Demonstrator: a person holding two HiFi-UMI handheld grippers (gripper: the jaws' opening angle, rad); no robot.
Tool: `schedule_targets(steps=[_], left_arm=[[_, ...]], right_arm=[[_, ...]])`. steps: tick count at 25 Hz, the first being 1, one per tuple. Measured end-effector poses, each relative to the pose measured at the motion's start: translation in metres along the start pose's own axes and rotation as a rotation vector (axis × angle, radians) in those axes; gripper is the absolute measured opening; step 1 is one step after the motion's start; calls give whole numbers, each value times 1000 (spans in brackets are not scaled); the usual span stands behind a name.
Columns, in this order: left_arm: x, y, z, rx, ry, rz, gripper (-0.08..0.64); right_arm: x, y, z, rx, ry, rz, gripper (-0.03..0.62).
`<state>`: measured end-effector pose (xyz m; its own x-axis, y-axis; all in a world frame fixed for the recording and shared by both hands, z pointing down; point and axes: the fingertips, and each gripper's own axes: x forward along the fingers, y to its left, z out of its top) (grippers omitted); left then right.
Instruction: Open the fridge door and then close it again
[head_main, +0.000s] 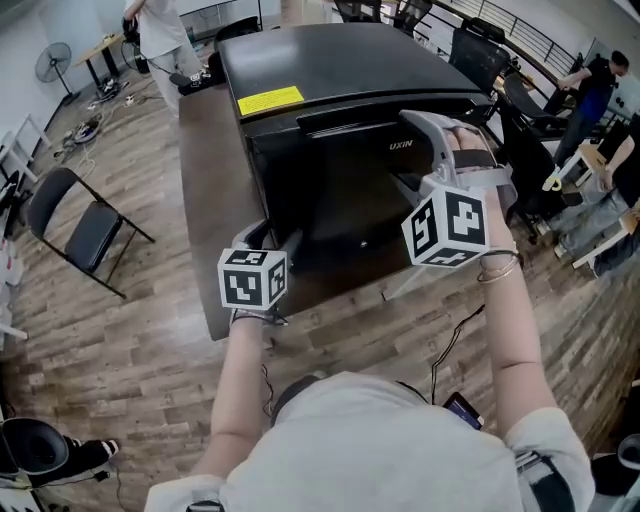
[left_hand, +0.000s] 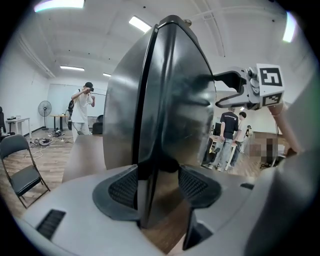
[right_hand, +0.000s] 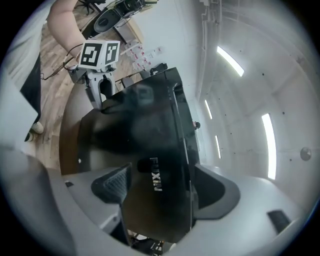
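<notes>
Small black fridge (head_main: 330, 60) sits on a brown table (head_main: 200, 200), with a yellow label (head_main: 270, 100) on its top. The door (head_main: 340, 200) faces the person. Its seam against the body looks narrow, and I cannot tell if it is fully shut or just cracked. The left gripper (head_main: 272, 240) is low at the fridge's front left corner. In the left gripper view its jaws are spread astride that corner edge, one pad by the side wall and the other by the door front. The seam runs up between them, and no clear pinch shows. The right gripper (head_main: 415, 150) is higher, at the door's upper right beside the white logo (head_main: 400, 146). In the right gripper view its jaws are spread wide. The logo part of the door and its top edge lie between the pads, neither of which presses on anything. Each gripper's marker cube shows in the other's view. A folding chair (head_main: 80, 225) stands well left of the table on the wood floor (head_main: 120, 330). A person in white (head_main: 160, 30) is at the far end of the room.
</notes>
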<state>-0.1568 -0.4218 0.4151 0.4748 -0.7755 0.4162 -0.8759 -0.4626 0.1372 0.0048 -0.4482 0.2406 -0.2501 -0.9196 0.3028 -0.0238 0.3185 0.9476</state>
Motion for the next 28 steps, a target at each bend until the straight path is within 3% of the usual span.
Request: schedule_targets(steps=[5,28], left_arm=[[2,1,-1,13,2,-8,233],[-3,0,-2,52,-4,14,229]], right_arm=[[11,3,1,-47,14,25,373],[8,1,1,-64,23,30,353]])
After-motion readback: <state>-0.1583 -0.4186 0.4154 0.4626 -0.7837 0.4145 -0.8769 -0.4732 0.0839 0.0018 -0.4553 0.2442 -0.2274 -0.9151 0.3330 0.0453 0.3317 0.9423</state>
